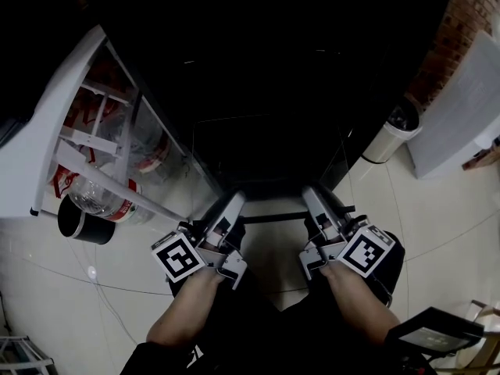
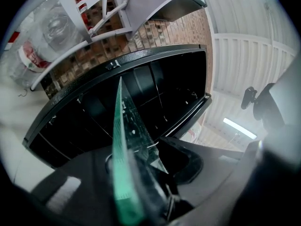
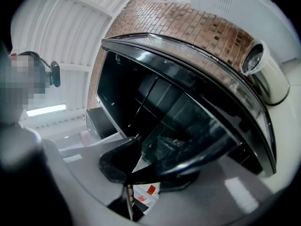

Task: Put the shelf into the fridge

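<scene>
Gripper views show the left hand-held gripper [image 2: 141,173] and right hand-held gripper [image 3: 150,169] each clamping the shelf [image 2: 121,126], faint in the head view against the fridge [image 1: 266,155].

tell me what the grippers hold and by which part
A glass shelf, by its near edge: left gripper near the left corner, right gripper near the right corner.

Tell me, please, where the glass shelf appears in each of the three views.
Head view: the glass shelf is at lower centre; its near edge is a dark bar.
Left gripper view: centre-left, edge-on, a green strip between the jaws.
Right gripper view: centre, a dark pane between the jaws.
Shared landmark: the black open fridge, behind the shelf in all views.
</scene>
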Demonstrator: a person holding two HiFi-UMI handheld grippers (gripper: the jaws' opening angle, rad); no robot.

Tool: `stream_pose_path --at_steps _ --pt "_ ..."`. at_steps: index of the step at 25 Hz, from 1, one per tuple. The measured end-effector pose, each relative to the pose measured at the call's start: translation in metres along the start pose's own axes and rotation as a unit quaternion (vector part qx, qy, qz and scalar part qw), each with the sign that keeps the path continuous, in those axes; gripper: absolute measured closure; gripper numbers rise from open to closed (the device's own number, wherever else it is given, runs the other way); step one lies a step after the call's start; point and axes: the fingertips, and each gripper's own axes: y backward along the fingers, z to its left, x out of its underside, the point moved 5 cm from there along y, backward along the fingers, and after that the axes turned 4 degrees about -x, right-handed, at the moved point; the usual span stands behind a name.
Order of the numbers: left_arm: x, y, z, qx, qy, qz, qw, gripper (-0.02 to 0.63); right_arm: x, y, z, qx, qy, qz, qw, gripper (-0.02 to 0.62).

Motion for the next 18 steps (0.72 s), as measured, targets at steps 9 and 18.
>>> stream_pose_path --at_steps 9,18 --pt "0.006 -0.005 0.019 -0.015 0.023 0.003 0.9996 0.537 0.009 -0.006 -0.018 0.009 -0.016 0.005 1.0 0.474" --pt "0.01 -0.009 0.036 -0.023 0.031 0.003 0.9993 0.534 0.016 -0.011 -0.033 0.03 -0.025 0.014 0.999 0.479"
